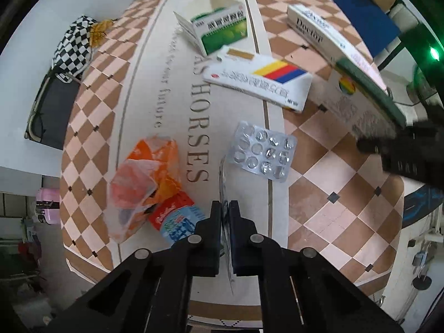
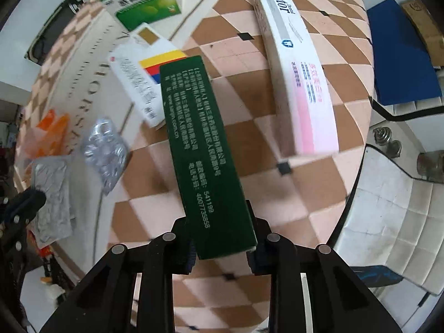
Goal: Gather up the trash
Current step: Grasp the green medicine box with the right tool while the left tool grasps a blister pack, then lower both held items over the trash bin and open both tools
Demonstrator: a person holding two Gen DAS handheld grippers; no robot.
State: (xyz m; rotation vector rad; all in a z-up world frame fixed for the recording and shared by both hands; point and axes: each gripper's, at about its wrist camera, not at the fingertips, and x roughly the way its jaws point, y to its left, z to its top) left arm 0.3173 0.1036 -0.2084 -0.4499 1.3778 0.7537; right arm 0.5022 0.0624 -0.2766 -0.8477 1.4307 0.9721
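Right tongs [image 2: 222, 236] clenched on a long dark-green cardboard box with white print [image 2: 205, 155], raised clear of the checkered brown-and-pink tabletop [image 2: 277, 194] and tilted away from the camera. Left tongs [image 1: 224, 211] clamped on a thin silver foil blister sheet [image 2: 51, 199], seen edge-on between the black fingers [image 1: 213, 222] in the left wrist view.

Lying on the tabletop: a second silver pill blister pack [image 1: 262, 151] just ahead of the left tongs, a crumpled orange plastic bag [image 1: 147, 177] to its left, touching a small red-and-blue carton [image 1: 177, 220]. Farther off, a white box with yellow, red and blue stripes [image 1: 259, 82], partly overlapped by an opened green-and-white medicine box [image 1: 219, 27]. Off to the right, a long white-and-pink toothpaste box marked "Doctor" [image 2: 297, 69].
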